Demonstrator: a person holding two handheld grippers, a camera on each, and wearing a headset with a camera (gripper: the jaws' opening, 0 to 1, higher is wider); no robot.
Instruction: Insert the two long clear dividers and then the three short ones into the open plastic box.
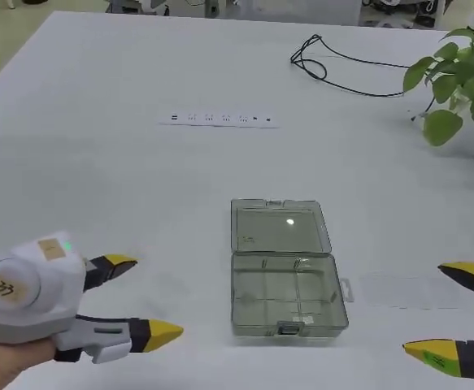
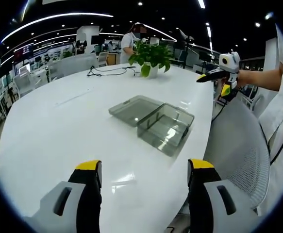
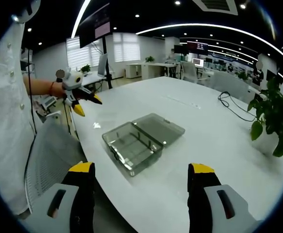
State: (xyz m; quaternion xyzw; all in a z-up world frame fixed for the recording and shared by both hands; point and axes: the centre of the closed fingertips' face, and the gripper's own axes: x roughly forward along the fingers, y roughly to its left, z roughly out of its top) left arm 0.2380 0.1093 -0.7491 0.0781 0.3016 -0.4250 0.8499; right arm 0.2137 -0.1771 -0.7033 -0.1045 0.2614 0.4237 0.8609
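Finds the box (image 1: 289, 301) open near the front edge of the worktop (image 1: 139, 179), lid (image 1: 279, 227) flat behind it. Holds left tongs (image 1: 149, 296) and right tongs (image 1: 429, 309) on either side, well apart from it, both spread wide and gripping nothing.

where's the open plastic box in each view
head view: plastic box lower centre, lid open.
left gripper view: middle, slightly right.
right gripper view: middle, slightly left.
shared landmark: potted plant.
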